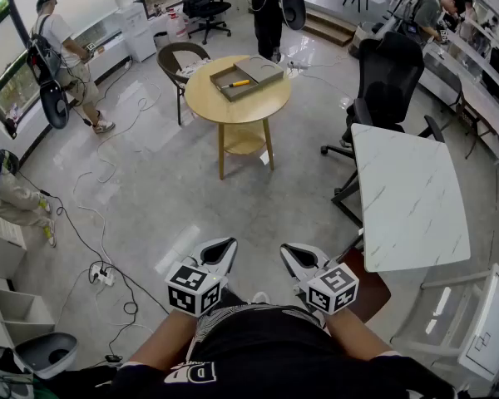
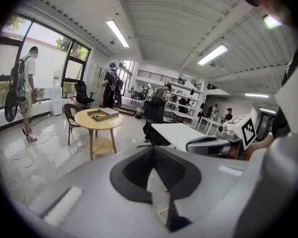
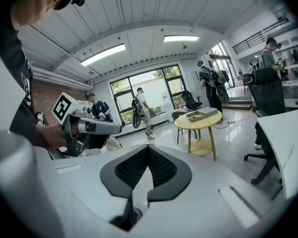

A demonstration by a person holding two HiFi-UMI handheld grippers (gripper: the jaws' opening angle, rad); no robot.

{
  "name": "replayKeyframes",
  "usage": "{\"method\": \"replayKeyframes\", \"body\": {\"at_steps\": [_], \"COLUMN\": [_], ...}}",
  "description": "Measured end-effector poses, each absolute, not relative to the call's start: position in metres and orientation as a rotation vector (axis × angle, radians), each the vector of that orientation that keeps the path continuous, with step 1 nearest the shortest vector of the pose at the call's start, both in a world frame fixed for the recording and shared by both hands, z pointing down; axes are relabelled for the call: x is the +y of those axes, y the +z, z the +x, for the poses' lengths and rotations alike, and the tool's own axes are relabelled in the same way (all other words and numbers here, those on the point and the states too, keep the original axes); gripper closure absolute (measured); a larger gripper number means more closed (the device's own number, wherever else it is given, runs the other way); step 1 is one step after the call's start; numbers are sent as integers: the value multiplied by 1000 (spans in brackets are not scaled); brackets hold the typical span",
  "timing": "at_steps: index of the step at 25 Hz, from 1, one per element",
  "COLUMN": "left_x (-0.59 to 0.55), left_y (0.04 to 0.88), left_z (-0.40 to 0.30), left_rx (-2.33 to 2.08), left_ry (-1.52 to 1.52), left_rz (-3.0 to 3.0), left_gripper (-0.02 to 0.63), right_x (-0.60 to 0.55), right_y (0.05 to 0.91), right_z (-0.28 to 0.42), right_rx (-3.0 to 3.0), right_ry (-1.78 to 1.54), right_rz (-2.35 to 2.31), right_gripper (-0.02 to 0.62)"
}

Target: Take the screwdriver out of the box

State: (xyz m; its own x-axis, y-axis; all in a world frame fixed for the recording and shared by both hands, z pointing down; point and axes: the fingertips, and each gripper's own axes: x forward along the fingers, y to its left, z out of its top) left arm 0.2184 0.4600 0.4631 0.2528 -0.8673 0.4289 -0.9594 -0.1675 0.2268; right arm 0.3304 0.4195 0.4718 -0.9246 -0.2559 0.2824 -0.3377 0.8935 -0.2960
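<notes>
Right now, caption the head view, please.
Left tool and right tool shut, far from the table; screwdriver in box.

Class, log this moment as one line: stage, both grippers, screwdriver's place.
stage: not yet at table | left gripper: shut, empty | right gripper: shut, empty | screwdriver: in box on round table ahead

Counting around the round surface (image 1: 204, 105)
One box (image 1: 221, 88) is sitting on it, one screwdriver (image 1: 237, 83) is lying inside; one brown chair (image 1: 171, 56) is standing beside it; two are hovering well apart from it: left hand-held gripper (image 1: 224, 245), right hand-held gripper (image 1: 289, 251).
</notes>
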Motion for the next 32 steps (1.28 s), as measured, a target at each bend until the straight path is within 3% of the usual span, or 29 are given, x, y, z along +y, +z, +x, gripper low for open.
{"method": "replayKeyframes", "body": {"at_steps": [32], "left_x": [453], "left_y": [472], "left_z": [209], "left_rx": [-1634], "left_ry": [270], "left_rz": [2064], "left_gripper": [546], "right_x": [417], "right_y": [484], "right_z": [310], "right_rx": [-2803], "right_ry": [588], "right_rz": [410], "right_gripper": [594]}}
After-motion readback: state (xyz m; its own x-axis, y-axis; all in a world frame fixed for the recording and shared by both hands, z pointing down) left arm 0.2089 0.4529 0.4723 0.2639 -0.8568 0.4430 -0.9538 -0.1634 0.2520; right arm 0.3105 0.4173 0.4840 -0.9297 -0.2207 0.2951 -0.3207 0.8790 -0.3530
